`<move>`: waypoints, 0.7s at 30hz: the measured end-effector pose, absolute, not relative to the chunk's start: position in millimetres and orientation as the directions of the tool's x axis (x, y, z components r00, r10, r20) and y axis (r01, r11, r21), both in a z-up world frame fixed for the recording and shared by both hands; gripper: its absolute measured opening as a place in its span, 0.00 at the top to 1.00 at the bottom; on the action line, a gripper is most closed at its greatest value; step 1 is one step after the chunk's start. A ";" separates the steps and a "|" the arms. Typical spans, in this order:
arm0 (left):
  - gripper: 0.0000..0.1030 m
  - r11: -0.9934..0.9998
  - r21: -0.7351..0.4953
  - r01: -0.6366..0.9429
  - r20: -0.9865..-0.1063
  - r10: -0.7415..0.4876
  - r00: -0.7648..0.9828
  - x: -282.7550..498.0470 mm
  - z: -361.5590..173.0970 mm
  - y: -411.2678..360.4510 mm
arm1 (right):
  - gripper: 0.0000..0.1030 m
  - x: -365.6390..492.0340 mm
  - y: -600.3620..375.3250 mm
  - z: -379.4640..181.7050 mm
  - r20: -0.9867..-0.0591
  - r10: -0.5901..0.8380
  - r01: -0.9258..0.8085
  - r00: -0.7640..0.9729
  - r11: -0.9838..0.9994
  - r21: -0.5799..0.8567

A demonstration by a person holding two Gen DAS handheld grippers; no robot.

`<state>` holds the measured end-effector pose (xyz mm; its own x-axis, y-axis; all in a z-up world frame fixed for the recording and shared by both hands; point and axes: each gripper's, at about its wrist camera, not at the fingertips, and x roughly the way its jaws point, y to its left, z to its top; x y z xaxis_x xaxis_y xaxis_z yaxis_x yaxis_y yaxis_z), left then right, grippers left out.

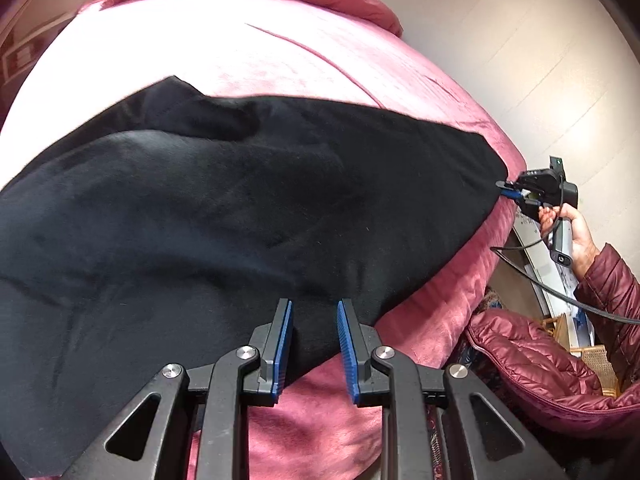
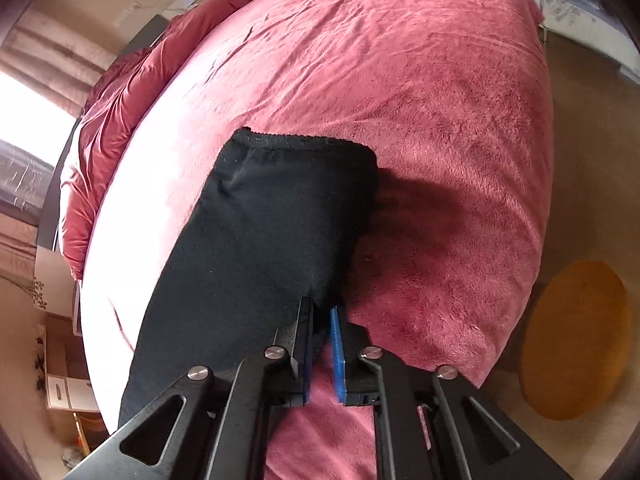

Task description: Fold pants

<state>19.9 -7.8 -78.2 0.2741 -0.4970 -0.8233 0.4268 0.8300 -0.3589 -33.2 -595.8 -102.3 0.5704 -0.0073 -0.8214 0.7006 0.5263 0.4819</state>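
Black pants [image 1: 224,200] lie spread across a pink bed cover [image 1: 280,60]. My left gripper [image 1: 314,308] is open, its blue pads just over the near edge of the pants, holding nothing. My right gripper [image 1: 506,190] shows at the far right of the left wrist view, shut on a corner of the pants at the bed's edge. In the right wrist view the right gripper [image 2: 321,308] is closed on the near corner of the pants [image 2: 260,240], which stretch away to a lace-trimmed hem.
A pink duvet [image 2: 120,92] is bunched at the head of the bed. A maroon puffer jacket [image 1: 532,360] and the person's sleeve are at the right. An orange round rug [image 2: 576,340] lies on the floor. Boxes [image 2: 60,380] stand at the left.
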 end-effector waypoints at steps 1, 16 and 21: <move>0.76 0.834 -0.358 0.419 -0.819 -0.496 0.289 20.3 -75.6 -4.1 | 0.86 -33.6 -596.1 -97.6 -0.820 -0.010 0.698 0.572 0.530 0.481; 0.76 0.930 -0.324 0.175 -0.809 -0.368 0.458 24.3 -72.0 77.7 | 0.67 94.2 -368.1 -35.9 -0.744 0.461 0.012 0.483 0.846 0.533; 0.76 0.938 -0.287 0.195 -0.819 -0.346 0.457 21.5 -77.7 81.2 | 0.67 152.5 -241.3 -43.4 -0.736 0.604 -0.212 0.306 0.797 0.566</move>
